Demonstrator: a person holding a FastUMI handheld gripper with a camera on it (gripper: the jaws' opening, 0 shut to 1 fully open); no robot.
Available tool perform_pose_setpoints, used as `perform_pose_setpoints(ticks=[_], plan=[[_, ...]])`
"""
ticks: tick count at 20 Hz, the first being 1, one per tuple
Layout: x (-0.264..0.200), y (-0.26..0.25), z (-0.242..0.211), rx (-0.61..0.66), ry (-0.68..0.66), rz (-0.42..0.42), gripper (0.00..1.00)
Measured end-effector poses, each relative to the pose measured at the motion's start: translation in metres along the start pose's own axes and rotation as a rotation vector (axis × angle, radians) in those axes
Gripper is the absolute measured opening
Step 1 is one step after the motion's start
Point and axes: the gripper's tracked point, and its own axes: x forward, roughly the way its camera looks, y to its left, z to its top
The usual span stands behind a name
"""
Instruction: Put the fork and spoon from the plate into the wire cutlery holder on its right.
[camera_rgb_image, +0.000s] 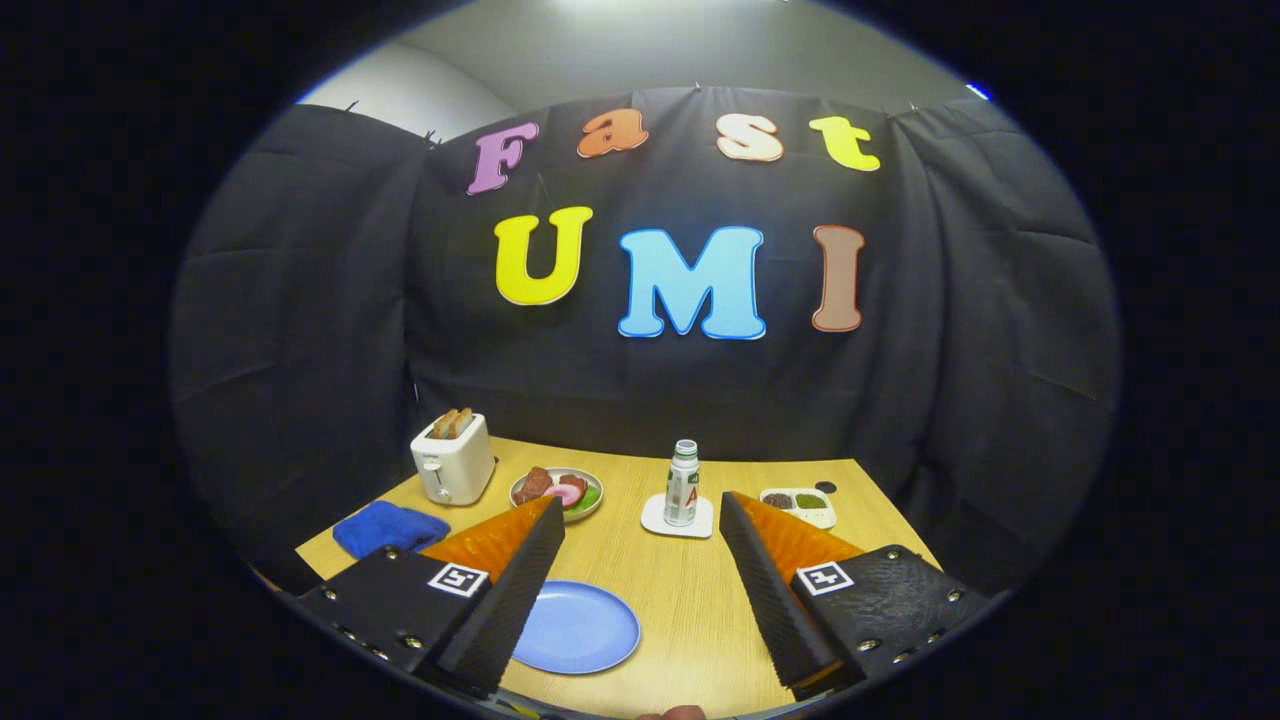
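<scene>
Pale wood-grain worktop (690, 600) across the lower middle, a plain blue plate (577, 627) low centre, a deeper blue cloth (388, 528) lower left. White toaster (453, 460) behind it (browned toast on top), white coaster (678, 518) under the white-capped bottle (683, 483).

No text legible; bottle (682, 484) label unreadable.

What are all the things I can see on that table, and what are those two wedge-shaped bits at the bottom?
Table: one, light wood.
Toaster: one, white, bread in its slots, far left.
Cloth: one, blue, in front of the toaster.
Food plate: one, holding toy food, right of the toaster.
Bottle: one, upright on a white coaster, beyond the fingers.
Small tray: one, white, dark and green fillings, far right.
Blue plate: one, bare, between the fingers.
Gripper: one, two fingers spread wide, open, holding nothing.
</scene>
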Motion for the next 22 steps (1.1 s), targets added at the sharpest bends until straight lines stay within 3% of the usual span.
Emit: perform_pose_setpoints(ticks=[3,7,9,14,22], plan=[[-0.011,-0.011,0.025,-0.067,-0.109,-0.079,0.96],[-0.009,-0.002,0.005,0.015,-0.107,-0.13,0.96],[-0.011,0.015,-0.002,0.03,-0.115,-0.081,0.96],[-0.019,0.031,-0.009,0.043,-0.143,-0.074,0.96],[-0.021,0.076,0.022,-0.008,-0.281,0.051,0.96]])
